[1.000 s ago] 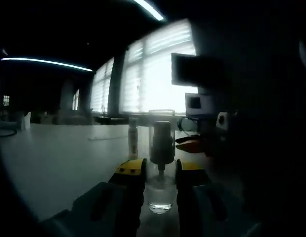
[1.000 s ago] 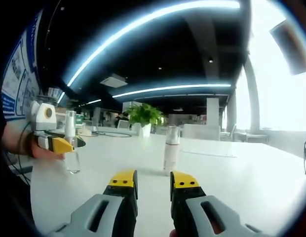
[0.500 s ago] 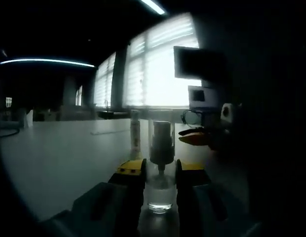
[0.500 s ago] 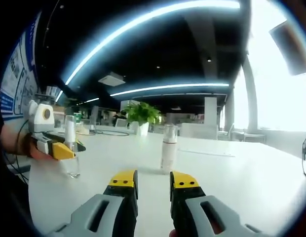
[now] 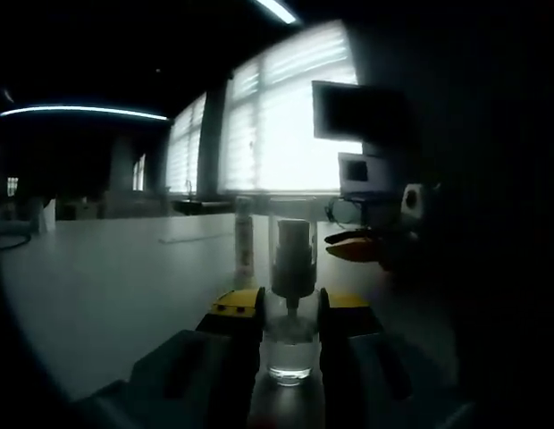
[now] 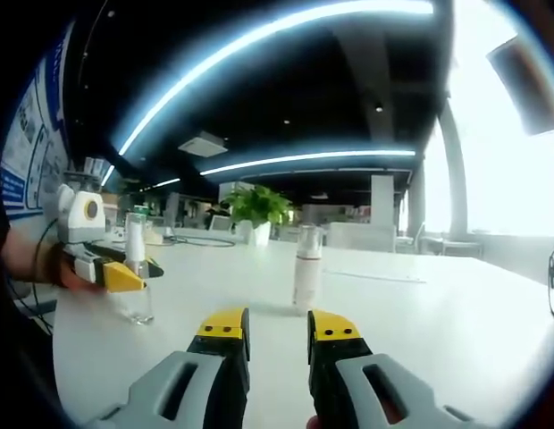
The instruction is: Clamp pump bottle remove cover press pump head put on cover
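Clamp step looks done: left gripper point(image 5: 290, 313) has its yellow-tipped jaws closed on the small clear glass pump bottle point(image 5: 290, 344), standing on the white surface point(image 5: 107, 286). Its transparent cylindrical cover point(image 5: 292, 234) is on over the pump head. Right gripper point(image 6: 269, 335) hangs nearby, jaws slightly apart, holding nothing. Left to do: cover off, press pump, cover on. A white spray bottle point(image 6: 306, 268) stands beyond, untouched.

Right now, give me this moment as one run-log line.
left gripper: shut on pump bottle | cover: on | right gripper: open, empty | second bottle: on table
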A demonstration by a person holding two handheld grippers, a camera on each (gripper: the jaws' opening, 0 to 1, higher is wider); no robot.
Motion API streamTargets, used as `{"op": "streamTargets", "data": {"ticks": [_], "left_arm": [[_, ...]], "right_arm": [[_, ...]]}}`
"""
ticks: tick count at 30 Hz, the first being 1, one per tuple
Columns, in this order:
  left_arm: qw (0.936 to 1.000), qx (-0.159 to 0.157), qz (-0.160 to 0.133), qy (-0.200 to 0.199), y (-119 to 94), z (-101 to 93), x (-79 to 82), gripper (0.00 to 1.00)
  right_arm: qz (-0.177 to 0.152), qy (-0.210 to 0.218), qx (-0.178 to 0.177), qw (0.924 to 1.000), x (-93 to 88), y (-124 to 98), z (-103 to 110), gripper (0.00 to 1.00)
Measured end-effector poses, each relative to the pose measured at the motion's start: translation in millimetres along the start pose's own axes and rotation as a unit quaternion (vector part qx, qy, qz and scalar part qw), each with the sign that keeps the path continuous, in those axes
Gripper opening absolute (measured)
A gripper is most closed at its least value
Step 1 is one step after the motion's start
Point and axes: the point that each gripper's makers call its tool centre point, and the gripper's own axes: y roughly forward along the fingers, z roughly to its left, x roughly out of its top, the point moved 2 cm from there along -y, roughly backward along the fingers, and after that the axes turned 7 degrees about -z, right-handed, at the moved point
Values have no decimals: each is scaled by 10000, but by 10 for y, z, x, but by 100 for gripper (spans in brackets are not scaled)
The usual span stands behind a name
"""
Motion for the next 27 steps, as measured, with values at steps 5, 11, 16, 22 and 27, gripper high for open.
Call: {"op": "streamTargets", "data": {"ticks": [5,11,16,22,27], "left_arm": [[9996,-257,-36,120,13,-163,-3,16],[9994,-237,-67,248,6,-132,8,16],[9992,-262,-69,300,12,-138,8,16],[9992,-209,-131,322,16,-103,31,17],[9993,-124,-244,255,6,-61,78,18]], "right_arm": [[11,-22,-10,10000,-2,-3,0,20],[7,-17,-3,10000,2,-5,5,20],[-22,7,23,10000,16,-4,18,21],[-26,14,33,10000,16,5,19,21],[-49,16,41,10000,24,-2,17,21]]}}
